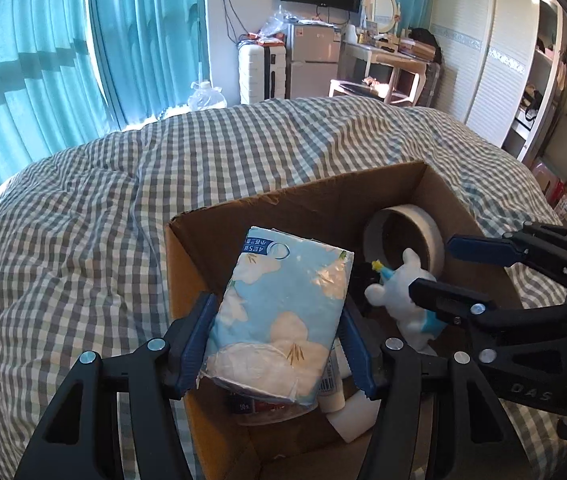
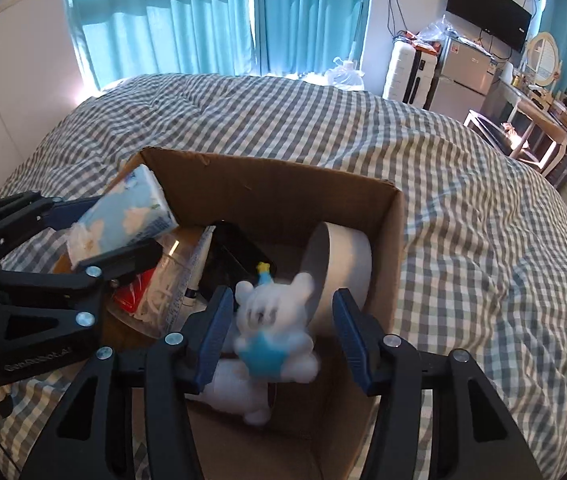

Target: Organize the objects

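A brown cardboard box (image 1: 283,204) (image 2: 275,184) stands open on the checked bed. My left gripper (image 1: 277,344) (image 2: 119,228) is shut on a light-blue tissue pack (image 1: 283,312) (image 2: 127,216) and holds it over the box's left side. My right gripper (image 2: 279,332) (image 1: 443,268) is open over the box's right side. A white plush toy (image 2: 275,336) (image 1: 399,292) with a blue star sits between its fingers, blurred, apart from both pads. A roll of tape (image 1: 407,236) (image 2: 343,264) leans in the far right corner of the box.
The box also holds a clear plastic cup (image 2: 159,292), a white tube (image 2: 195,276), a black flat object (image 2: 231,260) and a white block (image 1: 355,416). The grey-and-white checked quilt (image 1: 83,240) (image 2: 483,240) surrounds the box. Curtains and furniture stand beyond the bed.
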Motion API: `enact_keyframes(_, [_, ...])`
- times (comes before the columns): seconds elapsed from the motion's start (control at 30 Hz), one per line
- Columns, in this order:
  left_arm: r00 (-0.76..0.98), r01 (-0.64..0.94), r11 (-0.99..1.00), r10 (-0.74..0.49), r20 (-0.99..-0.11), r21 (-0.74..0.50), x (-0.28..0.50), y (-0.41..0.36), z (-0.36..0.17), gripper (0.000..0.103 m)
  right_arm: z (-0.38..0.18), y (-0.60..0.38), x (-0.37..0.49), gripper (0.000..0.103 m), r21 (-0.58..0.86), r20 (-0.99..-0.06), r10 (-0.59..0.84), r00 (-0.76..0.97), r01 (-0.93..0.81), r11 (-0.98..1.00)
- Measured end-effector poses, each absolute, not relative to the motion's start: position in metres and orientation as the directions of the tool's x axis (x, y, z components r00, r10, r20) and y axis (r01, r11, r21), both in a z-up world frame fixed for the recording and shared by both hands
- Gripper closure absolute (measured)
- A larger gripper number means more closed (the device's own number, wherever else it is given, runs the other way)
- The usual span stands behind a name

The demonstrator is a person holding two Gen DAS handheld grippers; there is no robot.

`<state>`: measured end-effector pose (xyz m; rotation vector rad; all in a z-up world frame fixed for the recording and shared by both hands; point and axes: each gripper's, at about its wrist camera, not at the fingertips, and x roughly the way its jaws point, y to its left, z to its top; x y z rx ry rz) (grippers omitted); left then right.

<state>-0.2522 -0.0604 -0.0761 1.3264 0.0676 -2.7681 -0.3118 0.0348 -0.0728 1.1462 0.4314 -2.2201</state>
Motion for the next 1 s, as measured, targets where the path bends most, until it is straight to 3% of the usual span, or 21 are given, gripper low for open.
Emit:
enact_keyframes(0.33, [-0.616, 0.061, -0.998, -0.019, -0.788, -0.024, -0.250, -0.059, -0.086, 0.036, -0.052, 0.036, -0.298, 0.048, -0.019, -0.783, -0.393, -0.482, 0.650, -0.760])
enact_keyframes(0.47, [-0.628, 0.068, -0.997, -0.016, -0.778, -0.034, -0.243, -0.056, -0.084, 0.012, -0.044, 0.043, -0.298, 0.045, -0.015, -0.778, -0.388, -0.493, 0.633, -0.774])
enact_keyframes(0.73, [-0.641, 0.092, -0.996, -0.054, -0.766, -0.007, -0.231, -0.054, -0.060, 0.009, -0.016, 0.062, -0.283, 0.032, -0.030, -0.749, -0.378, -0.544, 0.598, -0.801])
enact_keyframes(1.0, [-0.714, 0.147, -0.988, -0.135, -0.687, 0.042, -0.204, -0.057, -0.014, 0.003, 0.018, 0.082, -0.265, 0.017, -0.035, -0.707, -0.366, -0.605, 0.547, -0.836])
